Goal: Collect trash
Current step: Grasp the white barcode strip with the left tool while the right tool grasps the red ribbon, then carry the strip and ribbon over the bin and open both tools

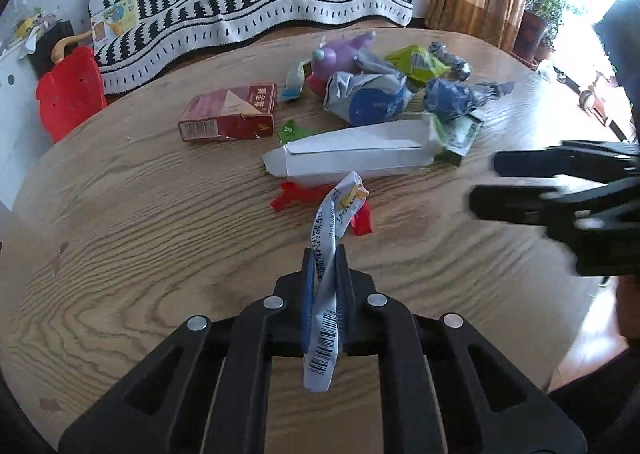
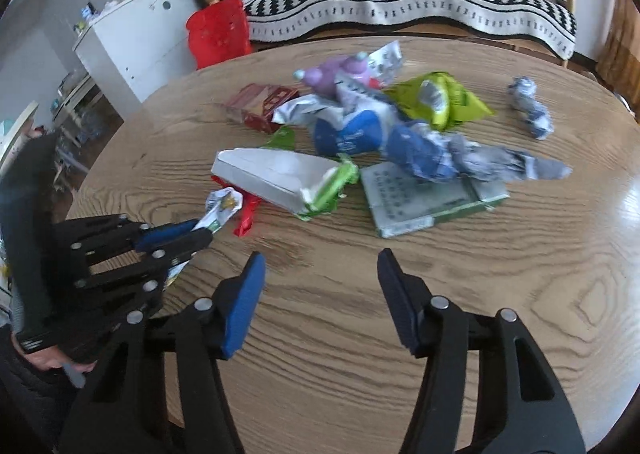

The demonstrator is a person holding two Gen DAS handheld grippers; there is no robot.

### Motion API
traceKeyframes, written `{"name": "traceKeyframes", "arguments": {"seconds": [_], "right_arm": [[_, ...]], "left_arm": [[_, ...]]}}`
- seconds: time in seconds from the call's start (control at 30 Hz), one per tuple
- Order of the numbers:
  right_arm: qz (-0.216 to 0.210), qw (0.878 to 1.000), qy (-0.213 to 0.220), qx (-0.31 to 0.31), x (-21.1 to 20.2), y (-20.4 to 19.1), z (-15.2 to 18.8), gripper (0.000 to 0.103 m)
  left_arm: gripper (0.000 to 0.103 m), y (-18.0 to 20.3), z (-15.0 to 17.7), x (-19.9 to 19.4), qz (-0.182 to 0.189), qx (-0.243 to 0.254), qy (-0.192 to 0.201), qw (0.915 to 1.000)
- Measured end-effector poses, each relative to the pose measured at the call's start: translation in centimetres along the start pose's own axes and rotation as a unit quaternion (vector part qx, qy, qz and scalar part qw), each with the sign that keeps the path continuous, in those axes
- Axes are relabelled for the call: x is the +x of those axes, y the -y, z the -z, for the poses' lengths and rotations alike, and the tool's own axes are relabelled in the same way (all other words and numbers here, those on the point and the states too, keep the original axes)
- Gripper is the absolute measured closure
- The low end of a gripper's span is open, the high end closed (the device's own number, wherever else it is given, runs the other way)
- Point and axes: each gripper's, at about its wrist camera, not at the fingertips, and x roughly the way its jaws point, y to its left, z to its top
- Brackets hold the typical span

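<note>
My left gripper (image 1: 324, 256) is shut on a twisted white wrapper (image 1: 334, 222) with a barcode, which sticks out past both ends of the pads just above the wooden table (image 1: 140, 234). The right wrist view shows the left gripper (image 2: 200, 232) holding that wrapper (image 2: 222, 206) at the left. A pile of trash lies beyond: a red wrapper (image 1: 296, 194), a long white carton (image 1: 352, 154), a dark red box (image 1: 230, 114), crumpled blue bags (image 1: 452, 94) and a green packet (image 1: 418, 62). My right gripper (image 2: 322, 258) hangs open over bare table in front of the pile, nothing between its fingers.
A flat green-and-white box (image 2: 432, 198) and a crumpled ball of wrapper (image 2: 530, 108) lie on the right of the table. A purple toy (image 1: 340, 54) sits at the back of the pile. Behind the table are a red plastic chair (image 1: 70, 94), a striped sofa (image 1: 260, 14) and a white cabinet (image 2: 132, 30).
</note>
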Motion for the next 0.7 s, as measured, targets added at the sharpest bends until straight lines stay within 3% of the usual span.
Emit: {"name": "traceKeyframes", "arguments": {"seconds": [0.2,0.33,0.43,0.53,0.57,0.7], "right_arm": [[-0.023,1.0,-0.012,-0.014,2.6,-2.6,-0.8,0.047],[-0.022,0.999,-0.016,-0.022,4.6,-4.7,-1.4,0.051],[-0.006,1.0,-0.01,-0.025,5.7,-5.7,-1.7,0.058],[0.014,0.999,-0.001,-0.033,6.4,-6.6,-2.0,0.077],[0.017,0.999,-0.001,-0.037,6.6,-6.8,-2.0,0.087],[0.013,0.999,0.001,-0.053,5.9,-7.7,-1.4,0.093]], "left_arm": [[0.094,-1.9,1.0,-3.1,0.015,-0.026,0.009,0.9995],[0.094,-5.4,1.1,-3.9,-0.003,-0.088,0.021,0.9959],[0.094,-7.2,1.2,-3.5,-0.016,-0.127,0.018,0.9916],[0.094,-7.9,1.2,-3.3,-0.019,-0.144,0.017,0.9892],[0.094,-7.9,1.1,-3.3,-0.019,-0.147,0.017,0.9888],[0.094,-7.7,0.6,-3.5,-0.021,-0.152,0.023,0.9878]]}}
